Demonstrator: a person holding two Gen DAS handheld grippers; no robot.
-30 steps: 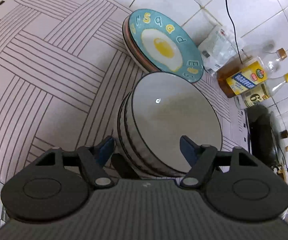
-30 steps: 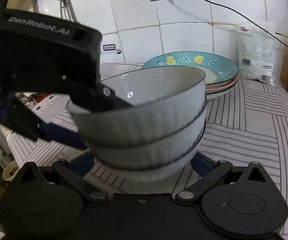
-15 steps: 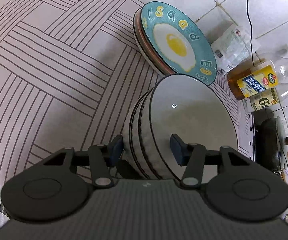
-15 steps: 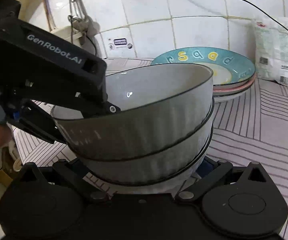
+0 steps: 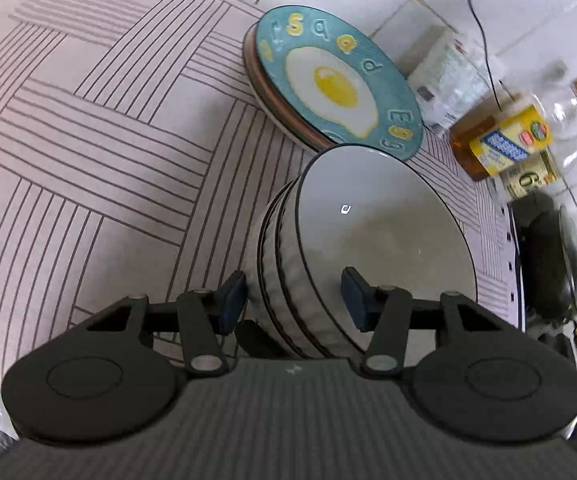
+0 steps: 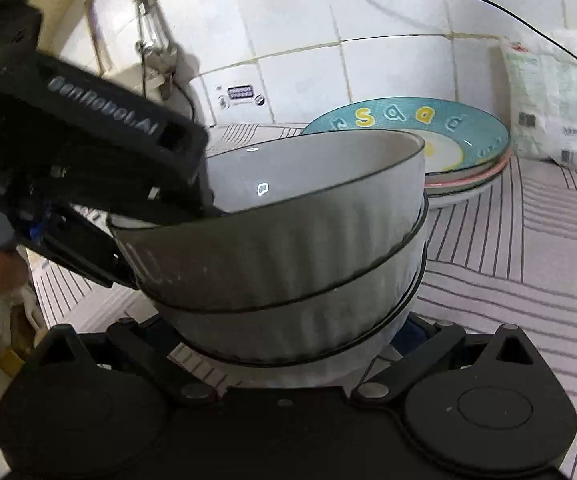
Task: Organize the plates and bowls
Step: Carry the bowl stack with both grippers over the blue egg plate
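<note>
A stack of three grey ribbed bowls (image 5: pixel 368 240) stands on the striped cloth; it also shows in the right wrist view (image 6: pixel 288 256). My left gripper (image 5: pixel 294 300) straddles the near rim of the stack, one blue pad outside the wall and one inside the top bowl, jaws pressing on the walls. My right gripper (image 6: pixel 288 344) reaches around the base of the stack, its fingertips hidden behind the bowls. Behind stands a stack of plates topped by a teal fried-egg plate (image 5: pixel 340 80), also in the right wrist view (image 6: pixel 428 128).
Oil bottles (image 5: pixel 504 140) and a white packet (image 5: pixel 448 80) stand by the tiled wall. A dark pan (image 5: pixel 548 264) sits at the right. A cable hangs down the wall. In the right wrist view the left gripper's body (image 6: pixel 88 140) fills the left side.
My left gripper's jaws closed in from wide open onto the rim of the bowl stack. The right wrist view moved closer under the stack.
</note>
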